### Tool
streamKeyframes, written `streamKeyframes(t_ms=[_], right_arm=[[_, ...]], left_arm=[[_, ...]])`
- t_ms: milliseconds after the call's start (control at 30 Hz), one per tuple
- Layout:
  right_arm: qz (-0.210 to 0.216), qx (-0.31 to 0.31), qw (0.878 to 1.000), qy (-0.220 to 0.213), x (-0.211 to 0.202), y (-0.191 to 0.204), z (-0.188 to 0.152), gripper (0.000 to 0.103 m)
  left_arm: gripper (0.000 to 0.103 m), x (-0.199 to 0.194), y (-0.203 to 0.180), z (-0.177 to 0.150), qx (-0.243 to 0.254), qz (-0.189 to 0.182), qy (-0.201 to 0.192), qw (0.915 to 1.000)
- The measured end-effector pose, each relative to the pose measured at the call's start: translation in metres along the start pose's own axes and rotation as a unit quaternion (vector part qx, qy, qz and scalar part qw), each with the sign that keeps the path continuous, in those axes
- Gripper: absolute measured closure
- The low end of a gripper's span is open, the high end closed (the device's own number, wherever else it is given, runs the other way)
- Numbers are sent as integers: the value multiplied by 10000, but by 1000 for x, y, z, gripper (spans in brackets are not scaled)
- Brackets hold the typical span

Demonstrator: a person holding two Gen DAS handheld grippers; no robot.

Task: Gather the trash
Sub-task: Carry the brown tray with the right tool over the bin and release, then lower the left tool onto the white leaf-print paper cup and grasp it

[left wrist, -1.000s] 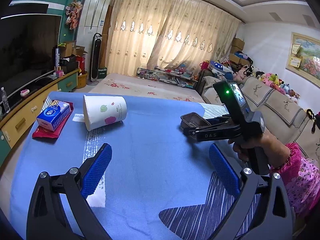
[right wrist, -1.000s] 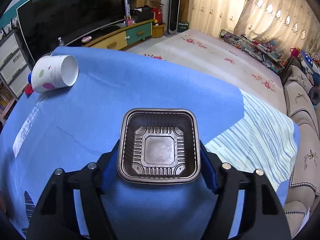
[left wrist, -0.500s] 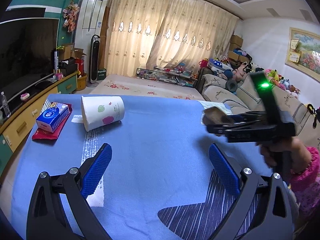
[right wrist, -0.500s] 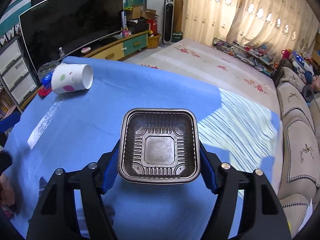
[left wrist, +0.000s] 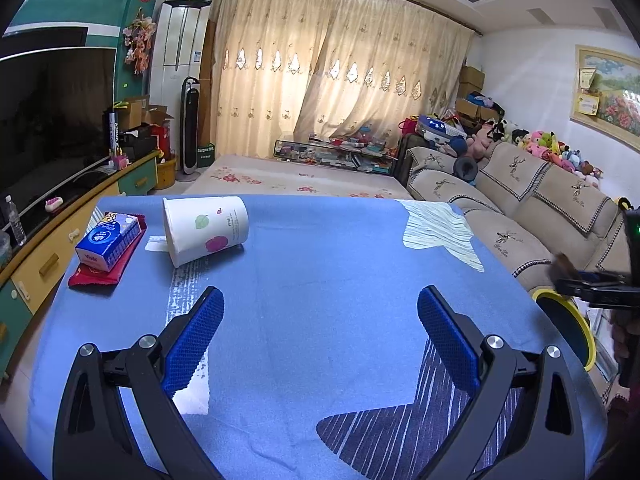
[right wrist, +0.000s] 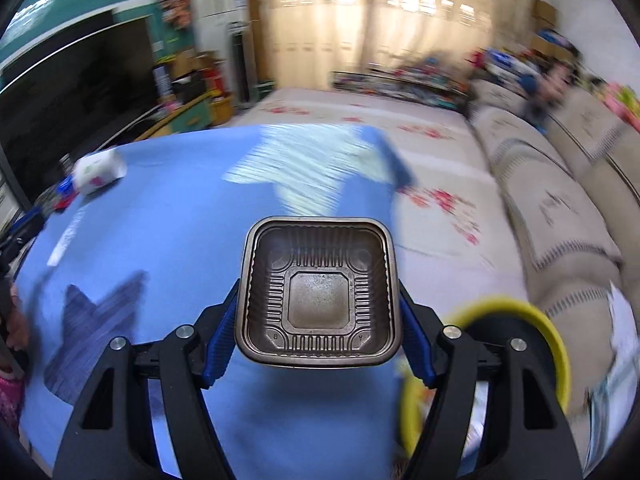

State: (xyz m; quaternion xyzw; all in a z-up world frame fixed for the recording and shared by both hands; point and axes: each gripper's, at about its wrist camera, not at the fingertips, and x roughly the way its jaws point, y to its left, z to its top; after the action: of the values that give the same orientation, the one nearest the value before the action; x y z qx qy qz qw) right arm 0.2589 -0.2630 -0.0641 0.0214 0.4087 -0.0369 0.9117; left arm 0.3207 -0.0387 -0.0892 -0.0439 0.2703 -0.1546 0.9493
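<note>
Right gripper (right wrist: pixel 320 320): blue pads clamped on both sides of a dark brown square plastic tray (right wrist: pixel 319 294), held above the blue tablecloth (right wrist: pixel 192 216). Yellow-rimmed bin (right wrist: pixel 516 308): just right of the gripper, beside the table edge. Left gripper (left wrist: pixel 320 320): jaws apart, nothing between them. Paper cup (left wrist: pixel 206 228): on its side, ahead and left of the left gripper. Tissue pack (left wrist: pixel 109 238): left of the cup.

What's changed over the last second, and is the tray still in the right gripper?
The right gripper, still shut on the brown plastic tray, has swung off the blue-covered table toward the yellow-rimmed bin beside it. Nothing was released. The left gripper stays open and empty; the tipped paper cup and tissue pack haven't moved.
</note>
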Motion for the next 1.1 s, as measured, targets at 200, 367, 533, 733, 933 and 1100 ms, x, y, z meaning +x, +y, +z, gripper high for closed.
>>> streamKeyframes(t_ms=[200, 367, 533, 733, 933, 1100], right_arm=[[-678, 945, 9928, 271, -4, -85, -46, 36], [-946, 1398, 9845, 479, 5, -125, -73, 36], [-1049, 1613, 9798, 544, 13, -143, -83, 35], [-1084, 1700, 9788, 372, 11, -146, -84, 22], [-1005, 1587, 9819, 234, 1, -130, -86, 20], [-821, 1563, 9843, 74, -4, -118, -84, 19]], left_arm=[[7, 1, -2, 0, 59, 55, 11, 10000], [7, 4, -2, 0, 80, 76, 46, 9999], [7, 6, -1, -1, 75, 73, 73, 9999], [7, 7, -1, -1, 72, 78, 81, 9999], [7, 8, -1, -1, 73, 118, 109, 9998], [7, 9, 7, 3, -111, 402, 144, 9990]])
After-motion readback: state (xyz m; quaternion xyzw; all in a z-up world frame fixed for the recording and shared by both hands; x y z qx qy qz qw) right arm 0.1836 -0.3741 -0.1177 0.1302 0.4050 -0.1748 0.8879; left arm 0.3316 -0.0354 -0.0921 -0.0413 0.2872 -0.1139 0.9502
